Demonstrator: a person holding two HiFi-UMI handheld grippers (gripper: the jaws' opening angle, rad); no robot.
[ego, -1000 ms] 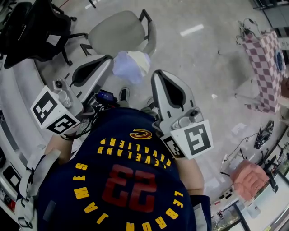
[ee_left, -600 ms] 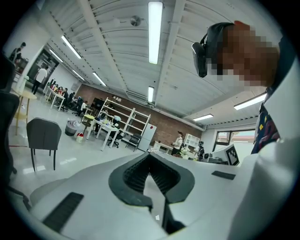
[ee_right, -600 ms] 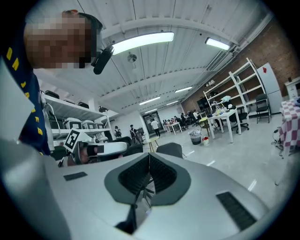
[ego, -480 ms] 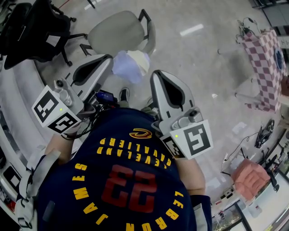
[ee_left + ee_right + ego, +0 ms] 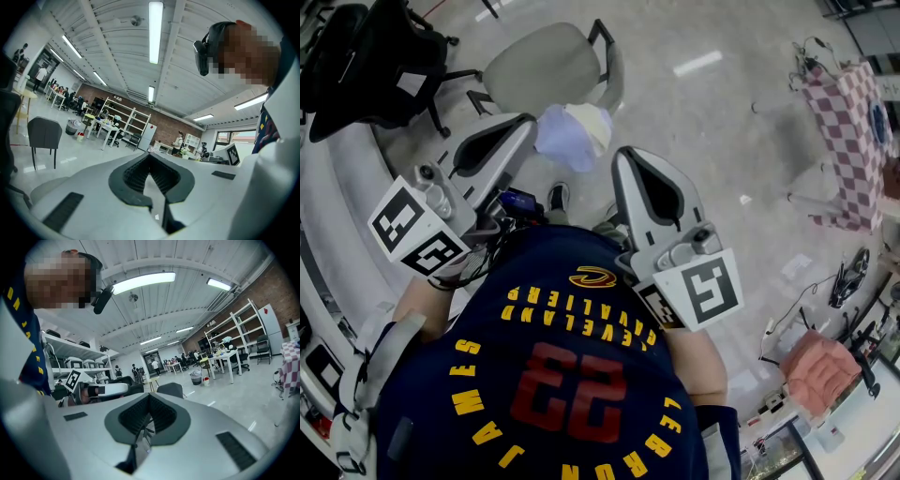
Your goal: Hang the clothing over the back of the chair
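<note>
Grey floor (image 5: 703, 169) below me, the clothing (image 5: 572, 133) lies crumpled beside the chair (image 5: 548, 66), no clear long axis. My left gripper (image 5: 521, 123) and right gripper (image 5: 625, 155) are both pinched closed, empty.

Head view looks steeply down; gripper views face level

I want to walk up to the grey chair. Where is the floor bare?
Bare floor lies between the grey chair and the checkered table. It is crowded at left by the black chair, and at lower right around the pink cushion and cables.
</note>
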